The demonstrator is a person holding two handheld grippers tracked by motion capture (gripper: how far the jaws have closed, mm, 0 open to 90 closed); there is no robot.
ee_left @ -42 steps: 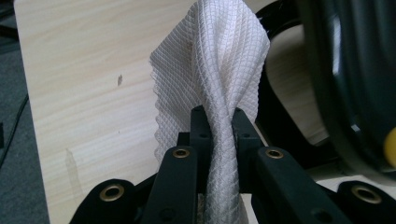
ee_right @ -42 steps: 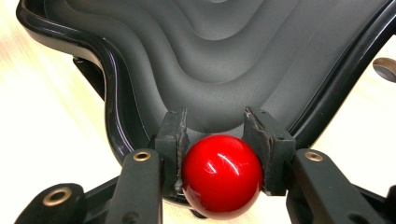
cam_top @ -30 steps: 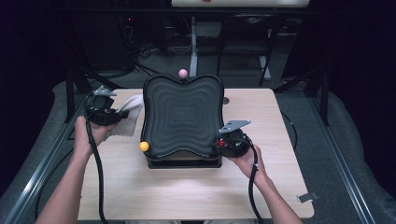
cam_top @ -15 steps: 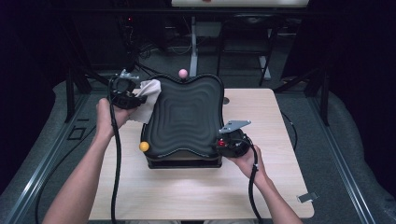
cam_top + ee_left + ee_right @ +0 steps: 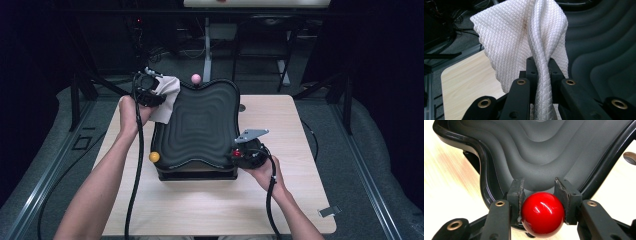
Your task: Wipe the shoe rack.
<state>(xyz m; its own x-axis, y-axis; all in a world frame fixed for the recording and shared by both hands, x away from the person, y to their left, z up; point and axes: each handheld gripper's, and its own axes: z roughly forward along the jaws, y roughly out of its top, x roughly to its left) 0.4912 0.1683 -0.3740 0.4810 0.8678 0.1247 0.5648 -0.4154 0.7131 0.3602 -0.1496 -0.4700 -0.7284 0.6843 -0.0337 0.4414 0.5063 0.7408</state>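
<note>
Cloth [image 5: 529,35], white waffle-weave, was pinched in the closed left hand-held gripper [image 5: 148,91] at the far left corner of the black wavy tray [image 5: 200,125], its twisted length running away from the jaws. Right hand-held gripper [image 5: 541,195] clamped the red ball [image 5: 542,213] at the tray's near right corner. Tray sat on the pale wood tabletop [image 5: 300,130]; room dark.

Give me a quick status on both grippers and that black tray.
Left gripper shut on white cloth at tray's far left corner. Right gripper shut on red knob. Black wavy tray on table. Nothing in the way.
</note>
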